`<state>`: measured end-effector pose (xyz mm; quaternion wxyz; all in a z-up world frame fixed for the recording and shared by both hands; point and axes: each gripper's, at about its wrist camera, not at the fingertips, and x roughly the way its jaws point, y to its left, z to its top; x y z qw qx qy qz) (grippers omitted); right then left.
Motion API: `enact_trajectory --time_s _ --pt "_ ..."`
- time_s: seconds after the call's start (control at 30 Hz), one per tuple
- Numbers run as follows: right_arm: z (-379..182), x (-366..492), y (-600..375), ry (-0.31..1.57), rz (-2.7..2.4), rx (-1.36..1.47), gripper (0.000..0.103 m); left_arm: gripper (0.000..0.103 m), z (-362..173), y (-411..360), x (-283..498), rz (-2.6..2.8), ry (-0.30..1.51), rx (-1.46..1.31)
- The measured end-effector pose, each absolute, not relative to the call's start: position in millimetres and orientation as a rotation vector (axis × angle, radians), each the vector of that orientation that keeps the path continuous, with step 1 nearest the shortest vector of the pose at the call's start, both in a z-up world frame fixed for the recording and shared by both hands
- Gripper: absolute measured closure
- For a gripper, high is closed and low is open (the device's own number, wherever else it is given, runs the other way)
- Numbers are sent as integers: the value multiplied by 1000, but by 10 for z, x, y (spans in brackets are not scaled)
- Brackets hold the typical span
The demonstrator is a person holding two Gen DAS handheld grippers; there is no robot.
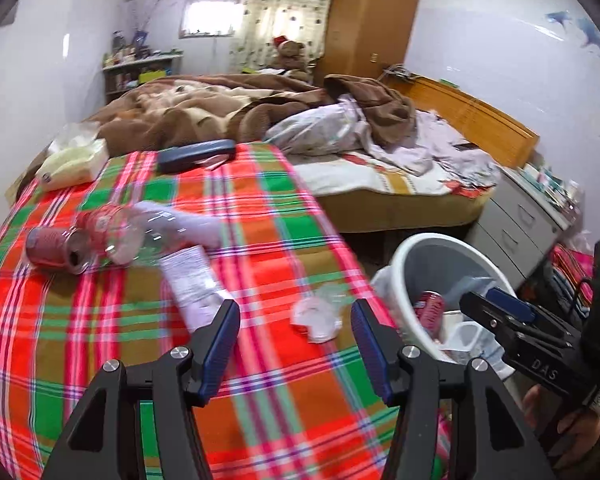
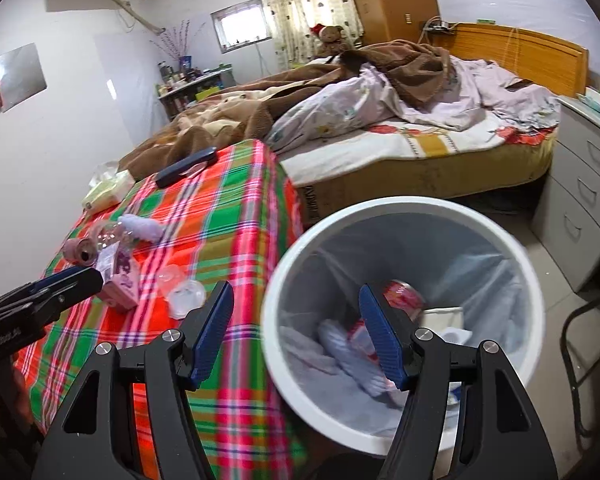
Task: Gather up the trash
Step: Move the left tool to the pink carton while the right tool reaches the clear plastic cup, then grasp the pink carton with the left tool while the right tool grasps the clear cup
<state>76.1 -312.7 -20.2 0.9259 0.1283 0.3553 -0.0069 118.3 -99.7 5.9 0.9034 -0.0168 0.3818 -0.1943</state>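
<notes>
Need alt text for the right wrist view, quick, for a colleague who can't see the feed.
The open, empty right gripper hovers at the rim of a white bin holding a red can and wrappers. To its left, a plaid table carries more trash, with an unmade bed behind.

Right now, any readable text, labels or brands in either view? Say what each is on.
"DAS": on the black body of the right gripper, seen from the left wrist view.
White paper slip on the plaid cloth: printed lines, too blurred to read.
Red can on the cloth: label unreadable.
Pink box: print unreadable.
Left gripper body: lettering too blurred.
</notes>
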Motion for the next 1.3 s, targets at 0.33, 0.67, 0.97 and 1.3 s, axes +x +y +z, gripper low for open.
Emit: enact_trajectory --time_s 0.33,0.67,0.97,1.3 --pt "-331 919 -2790 760 71 240 36 41 -132 -668 1437 -331 828 -76" --pt "-446 1035 -2478 803 166 159 36 40 -311 -695 1761 -322 883 -88" --pt "-491 1164 -2336 841 191 106 36 40 -453 -638 1956 -303 932 -85" --pt "-497 1357 -2241 868 193 79 36 40 -468 -502 1989 -305 930 -72"
